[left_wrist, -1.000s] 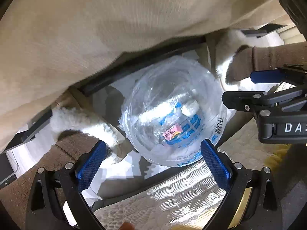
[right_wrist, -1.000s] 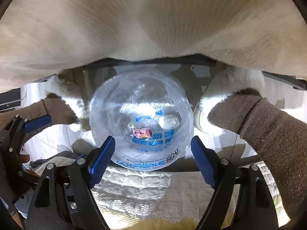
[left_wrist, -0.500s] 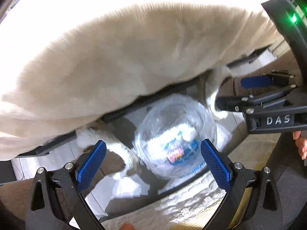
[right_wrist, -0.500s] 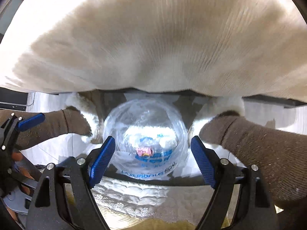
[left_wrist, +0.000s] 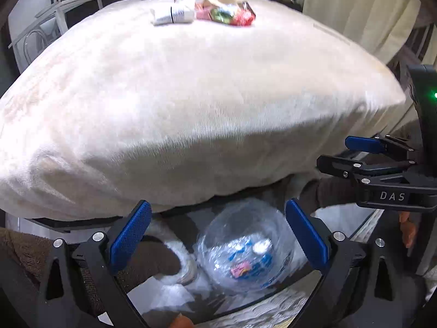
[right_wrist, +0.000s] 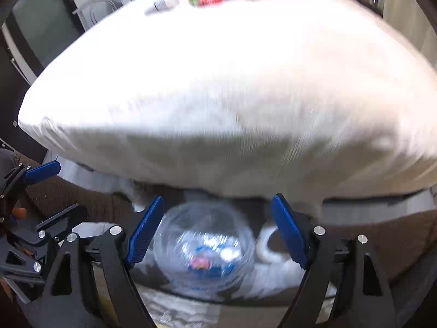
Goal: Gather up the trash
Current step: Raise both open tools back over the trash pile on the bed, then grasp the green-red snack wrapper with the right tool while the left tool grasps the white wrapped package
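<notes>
Two pairs of tongs, left and right, are spread wide and hold nothing. Below us the clear bag sits open; the wrappers lie far across the cushioned top. We should reach over, pinch one wrapper firmly.

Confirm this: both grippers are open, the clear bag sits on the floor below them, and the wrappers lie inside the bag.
Not quite. The left wrist view shows the wrappers lying on the cream-covered table, not in the clear bag. The left gripper and right gripper are open.
</notes>
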### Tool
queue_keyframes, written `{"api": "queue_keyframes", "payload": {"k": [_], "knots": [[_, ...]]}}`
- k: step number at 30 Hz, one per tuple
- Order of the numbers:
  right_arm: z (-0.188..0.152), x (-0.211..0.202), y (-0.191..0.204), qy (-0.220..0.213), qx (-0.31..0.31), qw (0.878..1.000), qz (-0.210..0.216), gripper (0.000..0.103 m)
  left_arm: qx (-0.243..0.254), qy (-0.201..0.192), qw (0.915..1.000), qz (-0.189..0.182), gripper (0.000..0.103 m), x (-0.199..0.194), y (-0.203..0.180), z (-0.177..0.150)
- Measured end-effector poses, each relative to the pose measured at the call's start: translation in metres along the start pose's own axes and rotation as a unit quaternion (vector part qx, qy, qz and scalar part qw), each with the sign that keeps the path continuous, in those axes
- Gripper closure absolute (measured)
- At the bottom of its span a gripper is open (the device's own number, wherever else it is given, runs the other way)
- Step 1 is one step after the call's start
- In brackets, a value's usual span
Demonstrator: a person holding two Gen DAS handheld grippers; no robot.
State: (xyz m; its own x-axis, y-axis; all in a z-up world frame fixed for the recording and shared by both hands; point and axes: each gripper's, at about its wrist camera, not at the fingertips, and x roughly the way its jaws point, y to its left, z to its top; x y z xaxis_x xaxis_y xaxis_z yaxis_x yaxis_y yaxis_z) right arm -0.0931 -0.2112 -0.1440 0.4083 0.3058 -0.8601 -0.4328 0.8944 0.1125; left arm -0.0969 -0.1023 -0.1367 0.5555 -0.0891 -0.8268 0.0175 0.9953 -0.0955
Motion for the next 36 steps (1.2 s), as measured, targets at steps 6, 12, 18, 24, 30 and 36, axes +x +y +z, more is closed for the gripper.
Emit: {"api": "queue_keyframes", "payload": {"k": [6, 12, 18, 24, 30, 36], "knots": [[0.023, -0.036, -0.003, -0.073, -0.027, 0.997, 0.002, 0.023, 0.005, -0.037, 0.9992, -0.015, 0.006, -0.015, -0.002, 0.016], [0.064, -0.050, -0.010, -0.100, -0.047, 0.994, 0.008, 0.023, 0.014, -0.052, 0.9984, -0.013, 0.006, -0.022, 0.007, 0.046], [0.107, -0.049, -0.015, -0.110, -0.049, 0.992, 0.040, 0.023, 0.013, -0.061, 0.9979, -0.014, 0.006, -0.021, 0.024, 0.080], [0.150, -0.031, -0.020, -0.102, -0.054, 0.992, 0.054, 0.023, 0.009, -0.055, 0.9983, -0.015, 0.006, -0.009, 0.043, 0.116], [0.186, 0.000, -0.021, -0.073, -0.063, 0.993, 0.071, 0.023, 0.016, -0.044, 0.9986, -0.023, 0.006, 0.008, 0.054, 0.155], [0.221, 0.034, -0.023, -0.044, -0.073, 0.993, 0.079, 0.023, 0.019, -0.025, 0.9992, -0.024, 0.006, 0.033, 0.066, 0.194]]}}
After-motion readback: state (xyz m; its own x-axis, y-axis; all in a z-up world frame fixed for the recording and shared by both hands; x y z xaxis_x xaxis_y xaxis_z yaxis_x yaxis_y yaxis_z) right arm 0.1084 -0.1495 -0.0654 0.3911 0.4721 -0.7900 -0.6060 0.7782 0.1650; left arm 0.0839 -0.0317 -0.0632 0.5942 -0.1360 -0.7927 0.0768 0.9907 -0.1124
